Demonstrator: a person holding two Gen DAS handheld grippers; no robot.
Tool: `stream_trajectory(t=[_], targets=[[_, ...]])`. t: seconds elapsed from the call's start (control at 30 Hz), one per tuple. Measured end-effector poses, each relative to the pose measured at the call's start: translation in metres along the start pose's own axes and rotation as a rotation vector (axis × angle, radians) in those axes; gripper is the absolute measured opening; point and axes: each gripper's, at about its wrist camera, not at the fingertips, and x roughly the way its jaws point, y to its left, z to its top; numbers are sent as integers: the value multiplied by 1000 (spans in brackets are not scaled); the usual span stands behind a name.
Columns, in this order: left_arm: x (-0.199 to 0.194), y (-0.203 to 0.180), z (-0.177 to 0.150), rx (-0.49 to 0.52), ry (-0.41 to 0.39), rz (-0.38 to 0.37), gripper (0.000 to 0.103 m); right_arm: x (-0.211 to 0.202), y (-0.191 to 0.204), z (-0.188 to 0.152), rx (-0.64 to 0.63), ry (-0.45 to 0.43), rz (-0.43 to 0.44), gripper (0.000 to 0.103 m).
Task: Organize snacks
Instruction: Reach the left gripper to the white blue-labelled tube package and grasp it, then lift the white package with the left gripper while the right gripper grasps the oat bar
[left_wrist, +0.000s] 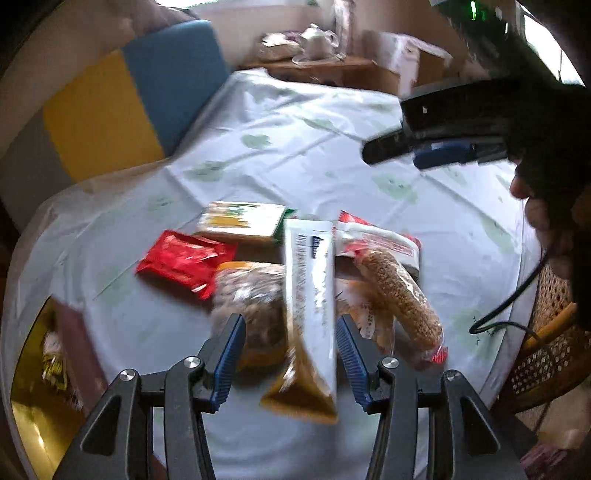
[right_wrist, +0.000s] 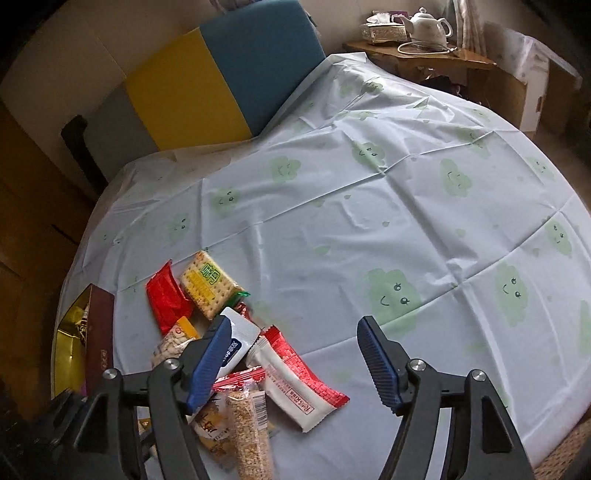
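Crinkly foil snack packets piled on your cloud-print tablecloth; left gripper open astride a white sachet (not pinched), right gripper open, empty.

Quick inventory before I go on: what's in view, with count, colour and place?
red packet: one, red, far left of the pile
cracker pack: one, yellow and green, beside the red packet
white packet: one, white and brown, between the left gripper's fingers, pads apart from it
grain bar: one, clear wrap, near edge
red-white wrapper: one, right of pile
gold box: one, table's left edge
teapot: one, white, side shelf
left gripper: open
right gripper: open, empty
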Motion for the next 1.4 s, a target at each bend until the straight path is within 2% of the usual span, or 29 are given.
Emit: stream_trajectory(t=[0.17, 0.4, 0.43, 0.5, 0.53, 0.63, 0.77, 0.9, 1.07, 1.17, 1.3, 1.33, 1.4], targets=[[24, -9, 11, 52, 59, 16, 53, -1, -2, 2, 18, 4, 24, 73], [45, -24, 25, 140, 60, 25, 55, -2, -4, 4, 34, 10, 55, 74], [46, -24, 26, 147, 54, 19, 53, -2, -4, 4, 32, 9, 58, 74], [46, -23, 28, 147, 34, 17, 33, -3, -4, 4, 32, 7, 60, 74], [45, -22, 29, 142, 28, 25, 29, -3, -4, 4, 33, 7, 61, 74], [41, -12, 28, 99, -4, -7, 23, -4, -4, 4, 30, 0, 56, 74], [17, -2, 19, 7, -83, -35, 22, -5, -4, 4, 22, -8, 49, 74], [-11, 10, -2, -128, -136, -25, 22, -4, -6, 4, 31, -5, 44, 74], [-30, 17, -44, -249, -132, 43, 22, -1, -5, 4, 24, 7, 36, 74], [-30, 14, -64, -278, -127, 79, 22, 1, -4, 2, 12, 17, 29, 74], [-12, 10, -90, -309, -64, 127, 23, 5, -2, 0, -1, 34, 16, 74], [-6, 11, -96, -325, -45, 123, 26, 6, -2, -1, 0, 38, 16, 74], [-4, 10, -104, -336, -81, 118, 26, 8, -3, -1, 0, 44, 19, 74]])
